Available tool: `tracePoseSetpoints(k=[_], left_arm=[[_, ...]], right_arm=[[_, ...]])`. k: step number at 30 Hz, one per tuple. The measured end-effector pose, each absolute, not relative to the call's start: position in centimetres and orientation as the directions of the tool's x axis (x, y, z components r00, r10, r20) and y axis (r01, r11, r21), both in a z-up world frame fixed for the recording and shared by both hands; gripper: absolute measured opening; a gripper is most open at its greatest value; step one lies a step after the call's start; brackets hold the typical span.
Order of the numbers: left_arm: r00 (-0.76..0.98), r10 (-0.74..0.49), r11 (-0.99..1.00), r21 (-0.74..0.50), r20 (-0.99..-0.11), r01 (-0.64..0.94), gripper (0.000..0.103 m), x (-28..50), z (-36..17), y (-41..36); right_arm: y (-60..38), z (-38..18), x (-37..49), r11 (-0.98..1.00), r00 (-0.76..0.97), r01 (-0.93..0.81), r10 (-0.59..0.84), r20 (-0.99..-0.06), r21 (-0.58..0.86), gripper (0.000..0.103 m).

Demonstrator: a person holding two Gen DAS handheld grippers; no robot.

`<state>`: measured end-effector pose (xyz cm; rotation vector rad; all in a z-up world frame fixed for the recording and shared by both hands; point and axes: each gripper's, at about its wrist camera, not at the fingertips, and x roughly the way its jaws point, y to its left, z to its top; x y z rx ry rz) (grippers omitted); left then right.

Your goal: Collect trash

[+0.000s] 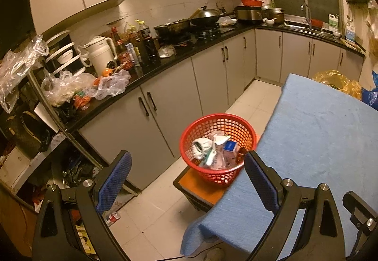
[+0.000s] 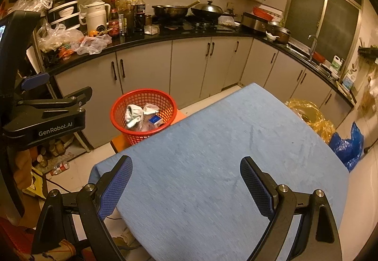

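A red mesh basket (image 1: 232, 125) (image 2: 122, 102) stands on an orange stool (image 1: 200, 186) beside the blue-clothed table (image 1: 319, 142) (image 2: 212, 166). Inside lie crumpled white wrappers (image 1: 203, 146) (image 2: 133, 113), a small blue-and-white box (image 1: 230, 145) (image 2: 154, 119) and a brown item (image 1: 241, 152). My left gripper (image 1: 186, 180) hovers open above the floor and the table's left edge, just short of the basket, with nothing between its fingers. My right gripper (image 2: 185, 186) stands open over the bare blue cloth. The left gripper's body (image 2: 47, 116) shows at the left of the right wrist view.
A black countertop (image 1: 165, 64) with bottles, pans and plastic bags runs along grey cabinets (image 2: 189, 64). A small bottle (image 1: 113, 218) lies on the tiled floor. Yellow plastic (image 2: 309, 114) and a blue bag (image 2: 349, 145) sit beyond the table's far right side.
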<state>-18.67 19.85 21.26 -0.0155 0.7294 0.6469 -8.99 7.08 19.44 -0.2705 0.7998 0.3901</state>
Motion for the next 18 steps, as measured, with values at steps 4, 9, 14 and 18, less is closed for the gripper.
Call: tracePoseSetpoints(k=[4,9,14,18], left_arm=[[0.569,0.510,0.832,0.203,-0.645,-0.516,0.095,-17.8,20.4,18.4],[0.584,0.454,0.873,0.205,-0.673,-0.442,0.095,-16.3,19.0,15.6],[0.609,0.376,0.919,0.199,-0.698,-0.339,0.095,-14.6,17.2,11.8],[0.649,0.199,0.979,0.123,-0.734,-0.161,0.095,-13.3,14.8,7.6]], right_arm=[[5.3,18.8,-9.2,0.916,0.624,-0.394,0.204,-0.755,-0.078,0.095],[2.1,17.7,-9.9,0.945,0.612,-0.320,0.147,-0.777,-0.073,0.095],[-2.5,16.3,-11.1,0.976,0.584,-0.208,0.073,-0.809,-0.062,0.095],[-7.3,14.7,-12.2,0.995,0.556,-0.085,0.011,-0.831,-0.044,0.095]])
